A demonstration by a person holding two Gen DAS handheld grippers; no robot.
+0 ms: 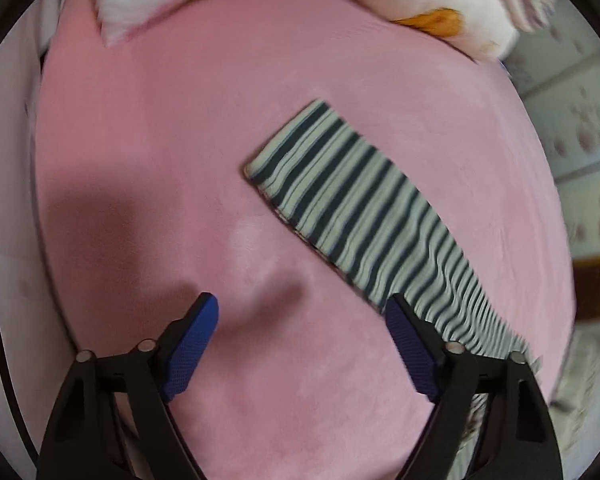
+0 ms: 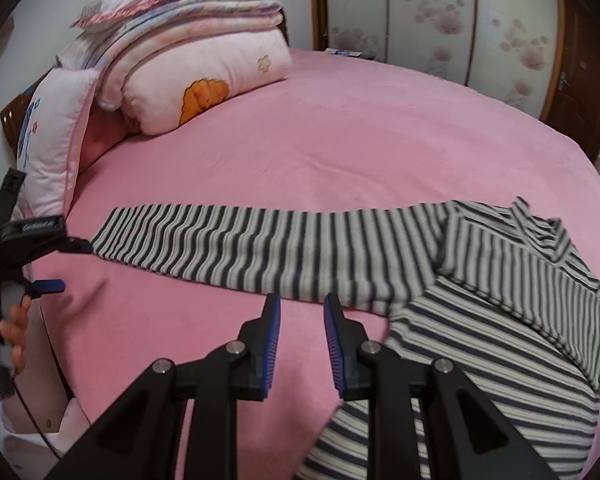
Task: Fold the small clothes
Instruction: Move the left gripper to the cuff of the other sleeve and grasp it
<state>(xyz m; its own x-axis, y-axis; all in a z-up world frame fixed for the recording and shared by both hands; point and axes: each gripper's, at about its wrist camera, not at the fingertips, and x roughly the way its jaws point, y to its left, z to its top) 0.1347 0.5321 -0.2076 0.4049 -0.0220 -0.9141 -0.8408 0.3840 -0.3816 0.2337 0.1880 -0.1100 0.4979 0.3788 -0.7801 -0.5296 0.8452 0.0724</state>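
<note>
1. Although one sleeve already lies folded across the chest, the striped shirt [image 2: 480,320] is far from finished: its other sleeve [image 2: 260,244] stretches straight out over the bed toward nine o'clock in the right wrist view, flat and unfolded.
2. The shirt's body sits at about four o'clock in that view, collar toward two o'clock, with the hem running off the lower edge. By my reading, the long sleeve must be brought in and the body folded at least once more.
3. The right gripper [image 2: 302,312] hovers at six o'clock just short of the sleeve's near edge, its jaws narrowly parted and holding nothing.
4. The left gripper [image 1: 300,316] has its jaws spread wide and empty; in its own view the sleeve runs from centre to five o'clock, and the right finger [image 1: 410,344] sits just beside the cloth's edge. Whether it touches is unclear. From the right wrist camera this gripper shows at nine o'clock, near the cuff [image 2: 108,236].
5. The surface is a bed with a pink sheet [image 2: 340,140], smooth and soft, with a slight dimple near the left gripper.
6. At eleven o'clock in the right view are stacked pink quilts [image 2: 188,52] and a pillow [image 2: 56,140]; at one o'clock stands a wardrobe with floral panels [image 2: 440,16], and a brown door [image 2: 580,72] at two o'clock.
</note>
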